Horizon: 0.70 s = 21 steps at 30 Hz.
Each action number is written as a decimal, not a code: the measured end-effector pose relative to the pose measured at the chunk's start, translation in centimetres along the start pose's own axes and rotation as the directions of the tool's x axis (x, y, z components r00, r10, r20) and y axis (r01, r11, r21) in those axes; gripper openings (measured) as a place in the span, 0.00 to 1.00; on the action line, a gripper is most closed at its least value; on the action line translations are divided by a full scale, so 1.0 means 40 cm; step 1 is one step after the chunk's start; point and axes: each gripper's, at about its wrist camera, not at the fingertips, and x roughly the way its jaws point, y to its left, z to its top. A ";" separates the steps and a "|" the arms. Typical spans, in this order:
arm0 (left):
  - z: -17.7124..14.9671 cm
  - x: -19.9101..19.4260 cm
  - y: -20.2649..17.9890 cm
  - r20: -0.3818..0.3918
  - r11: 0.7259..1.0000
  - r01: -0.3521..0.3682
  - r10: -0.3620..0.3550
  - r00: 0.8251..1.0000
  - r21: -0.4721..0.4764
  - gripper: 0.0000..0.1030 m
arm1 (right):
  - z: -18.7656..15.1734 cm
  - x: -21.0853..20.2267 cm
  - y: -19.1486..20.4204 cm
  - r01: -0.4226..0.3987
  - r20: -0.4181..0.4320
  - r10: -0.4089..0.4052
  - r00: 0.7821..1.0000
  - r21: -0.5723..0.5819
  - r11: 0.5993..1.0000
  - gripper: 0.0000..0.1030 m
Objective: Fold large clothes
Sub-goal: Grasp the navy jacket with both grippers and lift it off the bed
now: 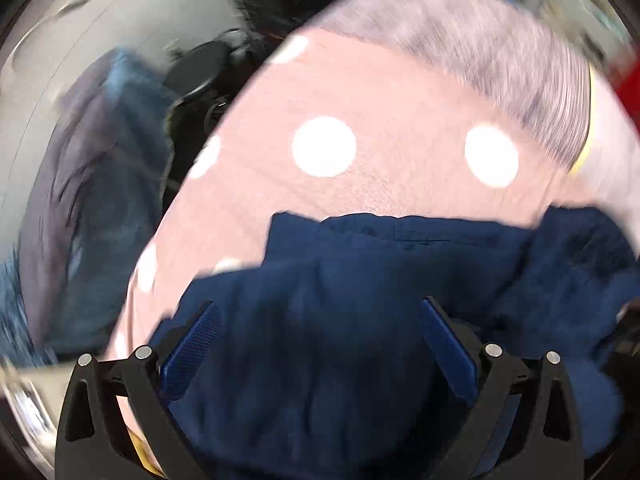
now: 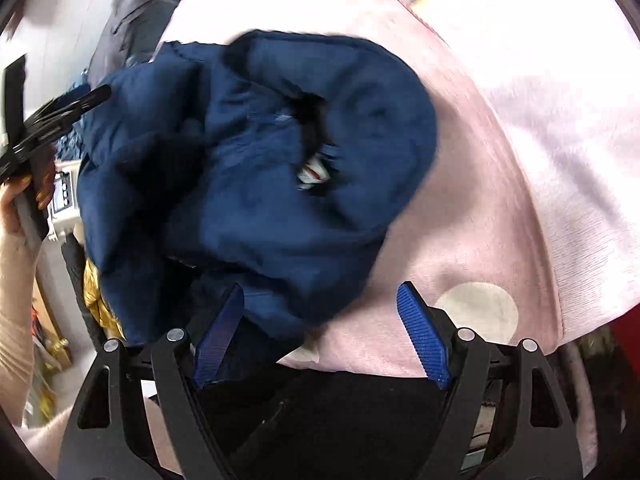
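On the pink dotted bedspread lay the navy garment, bunched and unfolded. Both the left gripper and right gripper hovered above it, fingers spread wide and empty, probably seeking an edge to straighten.

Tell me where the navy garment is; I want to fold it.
The navy garment lies bunched on the pink dotted cover, centre-left in the right wrist view, just beyond both open grippers.

garment: soft matt navy cloth | cover: matt pink woven cloth, white dots | finger pads: ribbed blue plastic
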 end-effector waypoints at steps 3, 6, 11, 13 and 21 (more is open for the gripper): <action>0.002 0.074 -0.063 -0.066 0.986 -0.010 0.022 0.998 0.164 0.94 | -0.017 0.065 -0.001 -0.047 -0.050 0.048 0.998 0.032 0.998 0.76; 0.004 0.107 -0.105 -0.100 0.977 0.025 -0.004 0.995 0.211 0.94 | -0.029 0.131 0.015 -0.040 -0.103 0.044 0.994 0.042 0.998 0.76; 0.007 0.110 -0.137 -0.101 0.987 0.054 -0.039 0.994 0.154 0.94 | 0.001 0.179 0.098 -0.079 -0.076 0.075 0.994 -0.044 0.996 0.76; 0.006 0.121 -0.139 -0.096 0.991 0.041 -0.028 0.995 0.129 0.94 | 0.011 0.206 0.129 -0.036 -0.067 0.030 0.997 -0.095 0.995 0.76; -0.037 0.109 -0.076 -0.062 0.997 0.053 -0.057 0.996 -0.063 0.37 | -0.003 0.105 0.274 0.042 0.134 -0.006 0.991 -0.266 0.963 0.12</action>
